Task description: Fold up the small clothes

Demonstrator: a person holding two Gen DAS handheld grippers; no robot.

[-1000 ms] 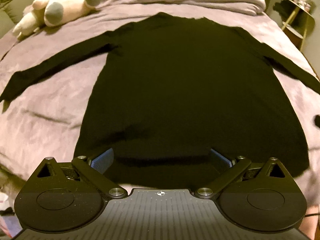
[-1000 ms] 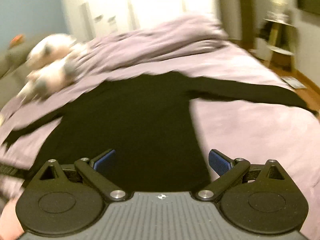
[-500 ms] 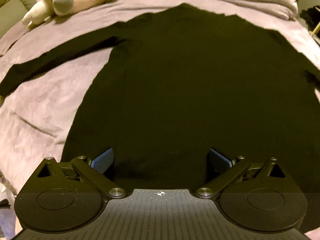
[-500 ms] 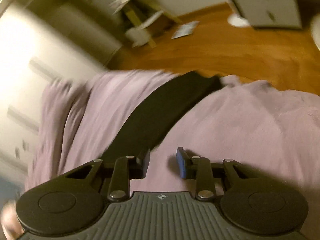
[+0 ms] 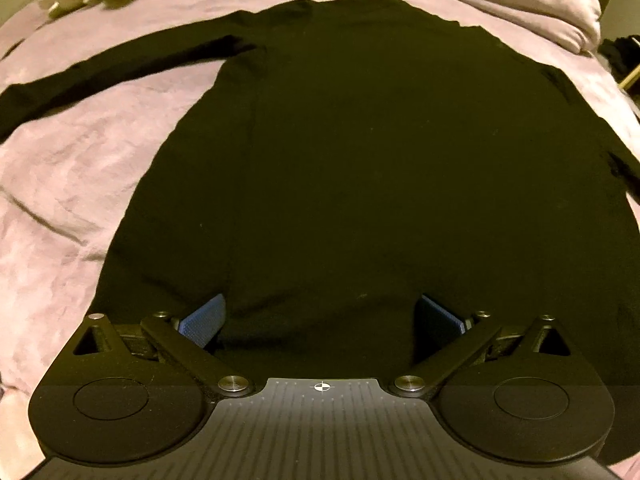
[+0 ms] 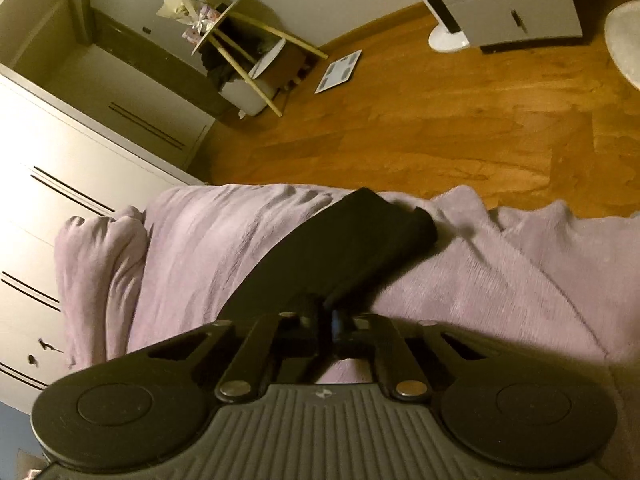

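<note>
presently the right gripper (image 6: 326, 326) is clenched on the near edge of the black sleeve (image 6: 360, 248), low centre of the right wrist frame; only a thin lip of cloth looks caught, so the sleeve could slip out if it is pulled fast, or be dragged into a bunch on the lilac bedcover (image 6: 500, 280). its cuff is laid toward frame centre, near the bed edge. the left gripper (image 5: 320, 318) is released, spread wide above the hem of the black top (image 5: 360, 160), which fills mid frame; whether cloth is touched cannot be told.
</note>
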